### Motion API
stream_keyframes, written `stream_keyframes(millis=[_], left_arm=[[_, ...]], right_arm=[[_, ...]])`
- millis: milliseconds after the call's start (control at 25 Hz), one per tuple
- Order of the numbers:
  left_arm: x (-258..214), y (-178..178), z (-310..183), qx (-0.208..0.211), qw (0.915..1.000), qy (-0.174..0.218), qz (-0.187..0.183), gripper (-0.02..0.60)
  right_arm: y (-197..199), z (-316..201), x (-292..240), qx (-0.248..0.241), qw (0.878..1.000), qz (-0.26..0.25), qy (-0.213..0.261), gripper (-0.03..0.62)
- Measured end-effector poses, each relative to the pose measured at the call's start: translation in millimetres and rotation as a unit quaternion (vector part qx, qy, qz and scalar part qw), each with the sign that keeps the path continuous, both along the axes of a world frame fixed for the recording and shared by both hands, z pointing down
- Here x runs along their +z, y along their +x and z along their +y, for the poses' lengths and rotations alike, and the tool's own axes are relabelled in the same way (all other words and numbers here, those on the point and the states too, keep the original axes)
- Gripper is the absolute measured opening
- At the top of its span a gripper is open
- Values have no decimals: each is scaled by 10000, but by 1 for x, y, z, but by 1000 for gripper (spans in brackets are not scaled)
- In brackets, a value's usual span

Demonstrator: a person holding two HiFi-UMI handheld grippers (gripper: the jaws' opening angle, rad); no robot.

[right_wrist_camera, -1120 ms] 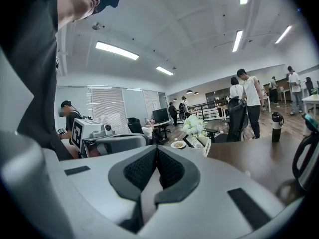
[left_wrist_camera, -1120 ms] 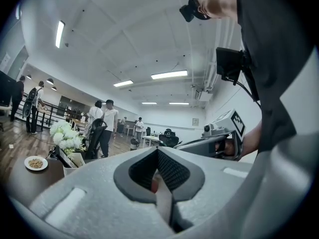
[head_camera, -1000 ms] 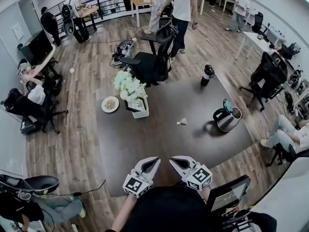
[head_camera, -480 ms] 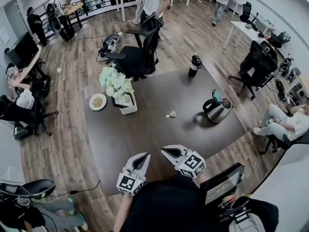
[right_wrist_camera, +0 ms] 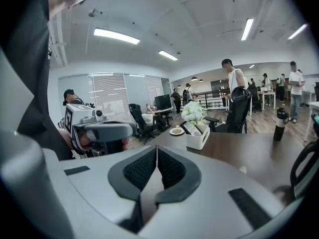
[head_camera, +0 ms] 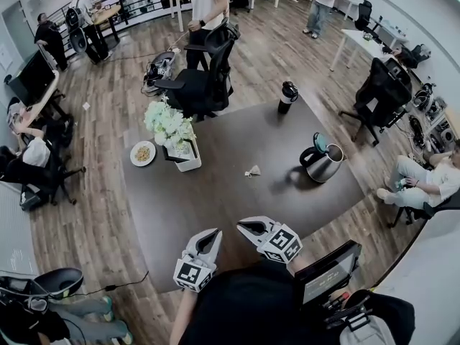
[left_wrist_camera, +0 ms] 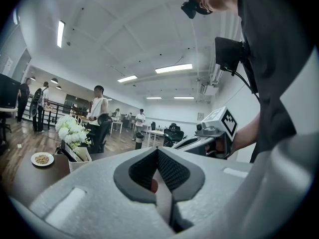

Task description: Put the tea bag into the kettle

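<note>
On the dark table (head_camera: 215, 207), near its middle: tea bag (head_camera: 252, 171), small, pale, lying alone; kettle (head_camera: 325, 162), steel, lid up, to the tea bag's right and well apart from it; at the near edge, my left gripper (head_camera: 207, 237), jaws pressed together, nothing between; my right gripper (head_camera: 246, 228), just beside it, jaws likewise closed and empty; far left, box of flowers (head_camera: 172, 131); plate (head_camera: 143, 153); black bottle (head_camera: 287, 97) at the far edge.

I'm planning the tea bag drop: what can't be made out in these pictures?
Kettle: inside too small in the head view; cut off by the right gripper view's edge.
Tea bag: too small in the head view to show a string.
Plate: its food is too small to name.
</note>
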State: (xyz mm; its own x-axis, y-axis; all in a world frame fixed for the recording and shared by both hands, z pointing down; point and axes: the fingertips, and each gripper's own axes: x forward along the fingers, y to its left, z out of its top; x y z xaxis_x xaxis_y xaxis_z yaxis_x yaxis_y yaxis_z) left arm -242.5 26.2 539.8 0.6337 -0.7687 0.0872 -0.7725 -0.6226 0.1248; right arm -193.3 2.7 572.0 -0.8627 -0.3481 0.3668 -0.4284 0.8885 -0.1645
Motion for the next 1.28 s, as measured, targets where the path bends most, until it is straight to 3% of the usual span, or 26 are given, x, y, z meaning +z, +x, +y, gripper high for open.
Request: stream_keyframes(millis=[840, 1280], left_arm=[[12, 4, -9, 4, 9998, -131, -158, 2], [15, -4, -13, -135, 9995, -233, -150, 1]], right_arm=[[18, -27, 24, 255, 9993, 257, -84, 11], [19, -45, 38, 226, 9983, 524, -107, 51]])
